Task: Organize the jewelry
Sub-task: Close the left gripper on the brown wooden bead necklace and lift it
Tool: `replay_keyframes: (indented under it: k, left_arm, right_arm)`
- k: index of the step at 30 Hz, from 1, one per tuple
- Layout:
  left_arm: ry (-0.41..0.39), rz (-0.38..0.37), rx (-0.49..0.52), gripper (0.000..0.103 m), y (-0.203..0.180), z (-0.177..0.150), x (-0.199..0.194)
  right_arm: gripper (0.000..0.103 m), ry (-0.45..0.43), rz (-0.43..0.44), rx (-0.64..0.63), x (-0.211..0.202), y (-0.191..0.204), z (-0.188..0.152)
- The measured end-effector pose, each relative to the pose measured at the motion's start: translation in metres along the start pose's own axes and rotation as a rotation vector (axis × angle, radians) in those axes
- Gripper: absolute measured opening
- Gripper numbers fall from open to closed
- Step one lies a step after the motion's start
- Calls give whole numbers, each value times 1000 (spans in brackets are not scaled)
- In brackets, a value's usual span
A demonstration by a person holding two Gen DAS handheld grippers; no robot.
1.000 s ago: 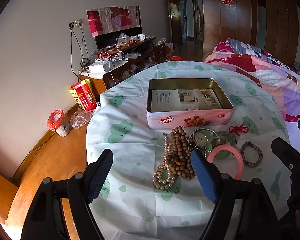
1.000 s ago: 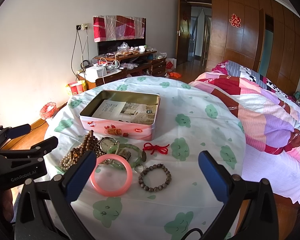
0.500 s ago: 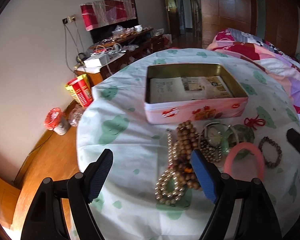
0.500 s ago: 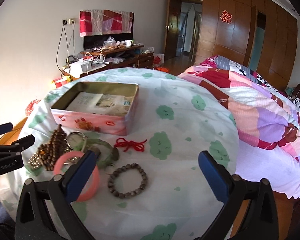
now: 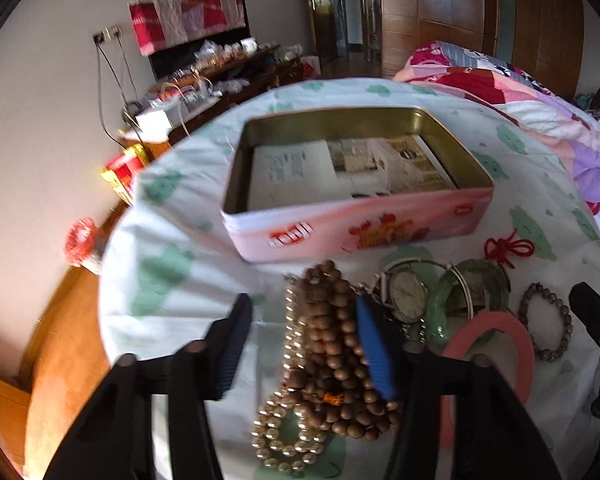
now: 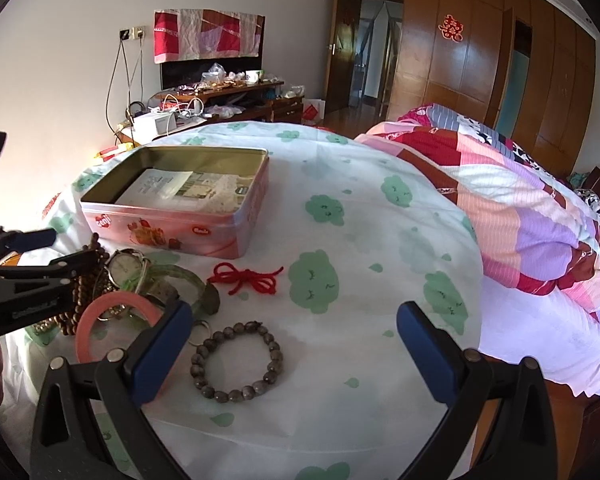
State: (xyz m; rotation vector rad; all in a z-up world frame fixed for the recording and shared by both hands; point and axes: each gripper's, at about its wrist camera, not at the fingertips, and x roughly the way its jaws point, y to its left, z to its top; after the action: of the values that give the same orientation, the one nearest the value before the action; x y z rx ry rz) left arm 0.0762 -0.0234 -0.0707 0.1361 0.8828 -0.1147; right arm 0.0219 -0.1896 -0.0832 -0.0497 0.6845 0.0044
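Left wrist view: the left tongs [image 5: 302,354] straddle the wooden bead strand [image 5: 336,344], whose heap runs from twelve to six o'clock along the line the tongs point.
Left tongs: jaws have just been closing, now about half-wide; the beads lie between them, the right pad at the heap's edge, the left pad clear of it, so no grip yet by the look of it.
Pearl strand [image 5: 290,400]: lies along the nine o'clock side of the wooden beads, also between the pads.
Tin box [image 5: 356,232]: open, paper lining inside, at twelve o'clock from the left tongs, just beyond the beads on the table [image 5: 160,280].
Other jewelry: watch [image 5: 408,296], green bangle [image 5: 472,280], pink bangle [image 5: 496,344] and red cord [image 5: 508,246] lie between one and three o'clock.
Right wrist view: the right tongs [image 6: 292,344] stand wide and empty, hovering over the grey bead bracelet [image 6: 236,360], which lies flat between the jaws towards the left pad.
Nearer hand: left for the wooden beads, right for the grey bracelet.
Key relation: the strand's long axis runs with the left tongs, so closing squeezes it across its width.
Judgement: the loose heap may drape and drag the pearls along when lifted.
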Motion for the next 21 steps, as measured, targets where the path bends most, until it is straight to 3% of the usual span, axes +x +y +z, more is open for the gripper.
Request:
replay_keyframes:
  k: [3,8,18,21]
  left_arm:
    - [-1,-51,-12,22,2,-2,-2]
    - [-47,-61,-12,16,4,-1,-13]
    - [-176,22,11,15,14,10,-46]
    - [-201,60,21,15,15,12,-53]
  right_arm:
    - [103,6,5,8,3,-3,0]
    - [103,14,12,15,12,-6,2]
    - [102,2,31,13,18,-10,3]
    - [91,-17,62,-19,14,-3,3]
